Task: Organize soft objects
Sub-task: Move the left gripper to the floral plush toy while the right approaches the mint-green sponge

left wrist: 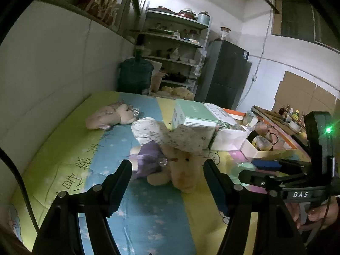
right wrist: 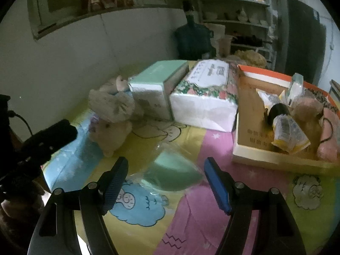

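Both grippers hang over a bright patterned sheet [right wrist: 191, 216] with their jaws spread wide and nothing held. Between the fingers of the right gripper [right wrist: 165, 182], on the sheet, lies a clear plastic bag [right wrist: 172, 170] with something pale green inside; the blur makes it hard to say what. The left gripper [left wrist: 167, 182] points at a plush toy [left wrist: 180, 170] lying just past its fingertips, beige with a purple outfit and long flowered ears, not touched by either pad. A person's hand [left wrist: 314, 214] grips the other tool at the right edge of the left view.

Behind the toy stand a mint green box [right wrist: 153, 87] and a wrapped pack of tissues [right wrist: 204, 97], side by side. A second plush toy [left wrist: 110, 116] lies further back near the wall. Right of the tissues sits a shallow cardboard tray [right wrist: 276, 159] holding packets and something pink and soft. Beyond are a water jug [left wrist: 136, 74], shelves [left wrist: 176, 42] and a dark fridge [left wrist: 225, 74].
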A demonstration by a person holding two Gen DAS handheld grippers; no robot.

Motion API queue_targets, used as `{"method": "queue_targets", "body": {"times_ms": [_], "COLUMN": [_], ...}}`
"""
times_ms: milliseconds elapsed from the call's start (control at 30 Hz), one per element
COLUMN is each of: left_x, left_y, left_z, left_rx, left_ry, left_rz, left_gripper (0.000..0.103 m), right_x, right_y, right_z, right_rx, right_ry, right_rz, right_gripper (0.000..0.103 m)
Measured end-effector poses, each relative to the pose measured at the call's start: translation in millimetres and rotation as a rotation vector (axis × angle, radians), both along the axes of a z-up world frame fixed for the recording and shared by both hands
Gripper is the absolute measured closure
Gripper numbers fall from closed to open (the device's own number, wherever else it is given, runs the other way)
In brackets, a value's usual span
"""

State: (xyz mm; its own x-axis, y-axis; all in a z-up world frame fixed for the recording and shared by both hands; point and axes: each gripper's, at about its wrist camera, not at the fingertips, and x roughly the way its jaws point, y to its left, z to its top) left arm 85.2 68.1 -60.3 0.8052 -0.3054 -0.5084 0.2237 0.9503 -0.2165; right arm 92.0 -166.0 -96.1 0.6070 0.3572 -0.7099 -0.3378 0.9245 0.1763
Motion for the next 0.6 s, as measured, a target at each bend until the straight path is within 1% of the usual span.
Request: {"method": "queue_targets", "body": {"times_ms": [167, 333, 367, 400, 433, 500, 600], "left_x": [1, 6, 7, 9, 11, 18, 29], "left_y": [6, 8, 8, 8, 8, 5, 0], "left_z": [-2, -2, -1, -1, 0, 2, 7], "left_rx": [-0.011, -0.023, -0.025, -0.027, -0.028, -0.032, -0.032], "left_ry": [0.004, 0.006, 0.005, 0.004, 0.004, 0.001, 0.002], "left_rz": [0.006, 0.005, 0.003, 0.000, -0.003, -0.005, -0.003], "left_gripper": [0.034, 0.034, 0.034, 0.034, 0.034, 0.034, 0.034], "right_x": [8, 11, 11, 10, 10, 8, 7], "right_y": [2, 1, 1, 2, 2, 3, 5], "right_z": [-11, -15, -15, -15, -15, -15, -16], "right_rx": [-0.021, -0.012, -0.014, -0.016, -0.017, -0.033, -0.044], "right_ry": [0.026, 0.036, 0.039, 0.040, 0.040, 0.032, 0.026], "right_rz": [-0.008, -0.001, 0.002, 0.008, 0.010, 0.010, 0.010], "right_gripper": [0.028, 0.028, 0.030, 0.038, 0.042, 0.045, 0.046]}}
